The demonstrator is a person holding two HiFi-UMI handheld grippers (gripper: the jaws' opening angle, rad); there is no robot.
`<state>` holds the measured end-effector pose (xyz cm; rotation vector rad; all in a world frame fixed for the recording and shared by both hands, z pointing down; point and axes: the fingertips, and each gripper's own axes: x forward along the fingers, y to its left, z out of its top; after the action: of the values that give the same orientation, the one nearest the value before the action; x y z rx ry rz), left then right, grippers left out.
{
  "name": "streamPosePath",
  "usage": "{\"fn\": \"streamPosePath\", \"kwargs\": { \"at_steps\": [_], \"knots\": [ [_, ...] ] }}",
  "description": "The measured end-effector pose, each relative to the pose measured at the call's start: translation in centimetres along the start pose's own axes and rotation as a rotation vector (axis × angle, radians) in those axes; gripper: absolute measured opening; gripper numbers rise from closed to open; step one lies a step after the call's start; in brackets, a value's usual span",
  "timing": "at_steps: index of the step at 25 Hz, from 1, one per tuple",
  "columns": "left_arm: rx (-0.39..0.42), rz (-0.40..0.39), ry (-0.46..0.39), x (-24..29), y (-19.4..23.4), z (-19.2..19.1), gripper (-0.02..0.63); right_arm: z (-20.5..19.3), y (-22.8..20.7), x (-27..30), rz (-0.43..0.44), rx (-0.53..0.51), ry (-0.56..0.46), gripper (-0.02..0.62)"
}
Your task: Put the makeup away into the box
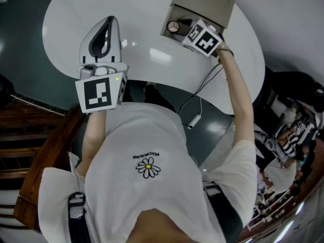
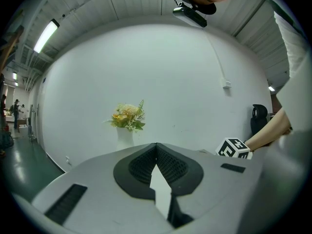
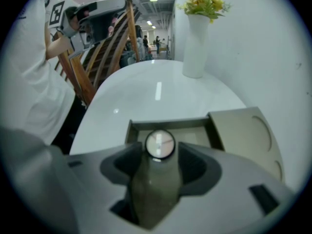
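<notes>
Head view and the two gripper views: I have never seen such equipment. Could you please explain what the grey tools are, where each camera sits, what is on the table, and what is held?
There is no robot here. A person holds a grey hand tool with a two-jaw claw in each hand. The head view comes from a camera on the person's head, looking down. Each gripper view comes from a camera riding on one tool, looking along its claw. On the white table stand an open box and a vase of flowers. The right claw grips a bottle with a round cap at the box's opening. The left claw is shut and empty.
</notes>
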<state>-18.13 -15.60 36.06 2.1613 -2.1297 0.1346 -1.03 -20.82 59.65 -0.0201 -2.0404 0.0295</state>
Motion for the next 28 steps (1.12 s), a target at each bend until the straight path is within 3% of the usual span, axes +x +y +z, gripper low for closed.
{"fn": "streamPosePath", "kwargs": {
  "at_steps": [7, 10, 12, 19, 28],
  "knots": [
    [0.004, -0.031, -0.039, -0.1, -0.7, 1.4, 0.02, 1.9, -0.8, -2.4, -0.112, 0.008, -0.069, 0.222],
    [0.008, -0.051, -0.063, -0.4, -1.3, 2.1, 0.02, 3.3, -1.3, -4.2, -0.191, 0.021, -0.131, 0.094],
    [0.011, -0.067, -0.08, -0.7, -1.7, 2.7, 0.02, 4.2, -1.6, -5.6, -0.242, 0.041, -0.181, 0.062],
    [0.011, -0.139, -0.13, -0.8, -4.0, 4.8, 0.02, 8.6, -1.4, -12.3, -0.349, 0.116, -0.39, 0.043],
    [0.019, -0.237, -0.214, -1.4, -7.0, 8.5, 0.02, 12.9, 2.2, -21.8, -0.505, 0.139, -0.645, 0.037]
  ]
}}
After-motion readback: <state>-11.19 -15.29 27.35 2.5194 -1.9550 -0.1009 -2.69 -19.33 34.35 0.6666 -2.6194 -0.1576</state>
